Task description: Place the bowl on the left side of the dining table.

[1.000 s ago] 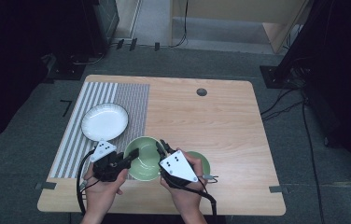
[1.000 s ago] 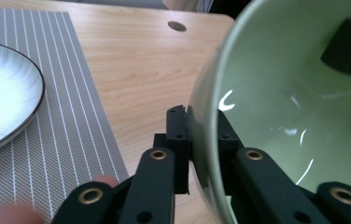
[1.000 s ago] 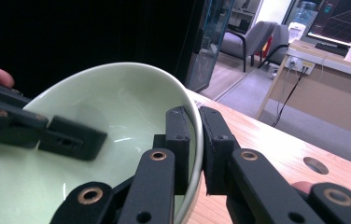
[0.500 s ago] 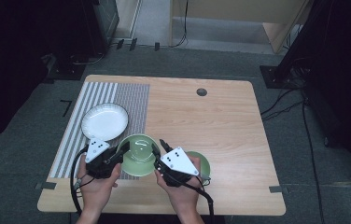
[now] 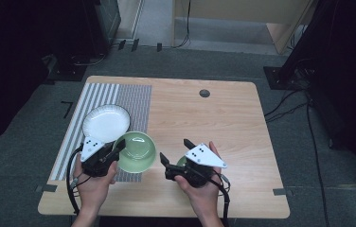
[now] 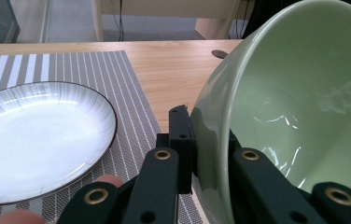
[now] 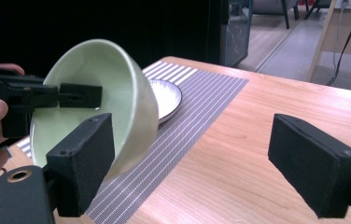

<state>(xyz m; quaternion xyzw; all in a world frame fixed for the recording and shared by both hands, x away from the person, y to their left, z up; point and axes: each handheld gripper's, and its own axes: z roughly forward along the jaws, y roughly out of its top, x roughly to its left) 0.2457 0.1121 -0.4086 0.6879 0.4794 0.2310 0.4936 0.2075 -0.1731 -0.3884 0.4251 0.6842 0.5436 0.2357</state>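
Beside the plate, the left tongs pinch the bowl's rim, lifted and tilted, while the right tongs have just spread and let go, completing the handover.

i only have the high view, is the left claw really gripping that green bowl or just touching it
observer: Gripping. In the left gripper view the left claw pinches the green bowl at its rim, one jaw outside and one inside.
operator: bowl level or tipped
observer: Tipped steeply. The right gripper view shows its mouth turned sideways over the striped mat.
operator: right claw holding anything
observer: No. The right claw has just been opening, and nothing sits between its jaws.
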